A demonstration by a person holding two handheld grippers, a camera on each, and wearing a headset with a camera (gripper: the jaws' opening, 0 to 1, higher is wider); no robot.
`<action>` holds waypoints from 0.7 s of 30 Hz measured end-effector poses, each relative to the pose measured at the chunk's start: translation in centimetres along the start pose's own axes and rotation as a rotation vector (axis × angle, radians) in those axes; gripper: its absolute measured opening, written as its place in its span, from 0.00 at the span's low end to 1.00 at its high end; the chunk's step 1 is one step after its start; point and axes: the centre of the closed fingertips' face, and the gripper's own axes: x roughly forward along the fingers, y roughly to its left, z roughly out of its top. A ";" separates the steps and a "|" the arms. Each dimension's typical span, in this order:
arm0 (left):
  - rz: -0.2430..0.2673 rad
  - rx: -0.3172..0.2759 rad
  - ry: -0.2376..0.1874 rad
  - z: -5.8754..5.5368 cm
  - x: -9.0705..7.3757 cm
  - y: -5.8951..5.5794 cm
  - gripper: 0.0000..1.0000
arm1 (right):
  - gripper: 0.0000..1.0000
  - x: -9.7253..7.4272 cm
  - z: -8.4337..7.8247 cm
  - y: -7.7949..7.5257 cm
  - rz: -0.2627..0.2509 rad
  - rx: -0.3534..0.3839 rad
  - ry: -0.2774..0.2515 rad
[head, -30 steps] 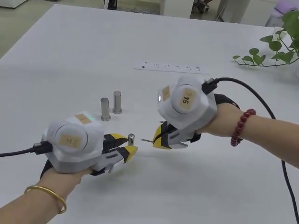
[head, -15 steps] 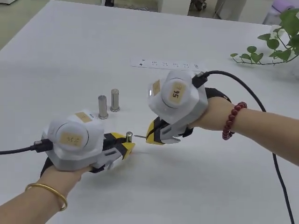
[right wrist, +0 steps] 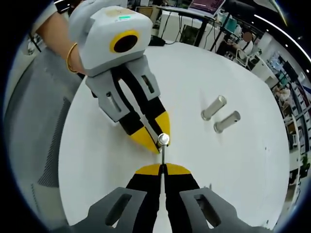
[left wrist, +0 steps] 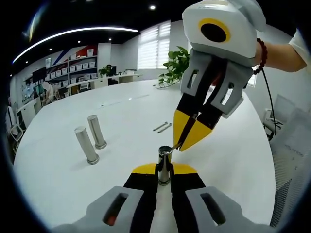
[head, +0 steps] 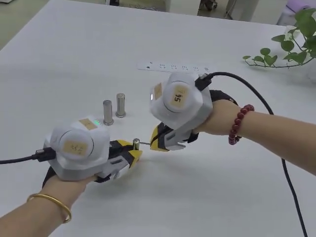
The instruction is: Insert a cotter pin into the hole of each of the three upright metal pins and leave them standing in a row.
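Cotter pin [right wrist: 163, 154] is pinched in my right gripper [right wrist: 163, 168], its tip right at the top of the metal pin [left wrist: 164, 158] that my left gripper [left wrist: 164, 171] squeezes, with two more pins [left wrist: 86, 144] [left wrist: 97, 131] standing to that gripper's left.

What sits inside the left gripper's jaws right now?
One upright metal pin, clamped low. The right gripper holds a cotter pin at its top. The jaws cover its base; the hole cannot be seen.
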 end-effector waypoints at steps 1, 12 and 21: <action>0.000 0.002 0.000 0.0 0.0 0.0 0.07 | 0.02 0.0 0.1 0.0 0.001 -0.005 0.001; -0.005 -0.005 -0.006 0.0 0.1 0.0 0.07 | 0.02 -0.3 0.2 -0.1 -0.005 -0.039 0.024; -0.009 -0.013 -0.011 0.0 0.1 -0.1 0.07 | 0.03 -0.1 1.1 0.0 0.000 -0.020 -0.003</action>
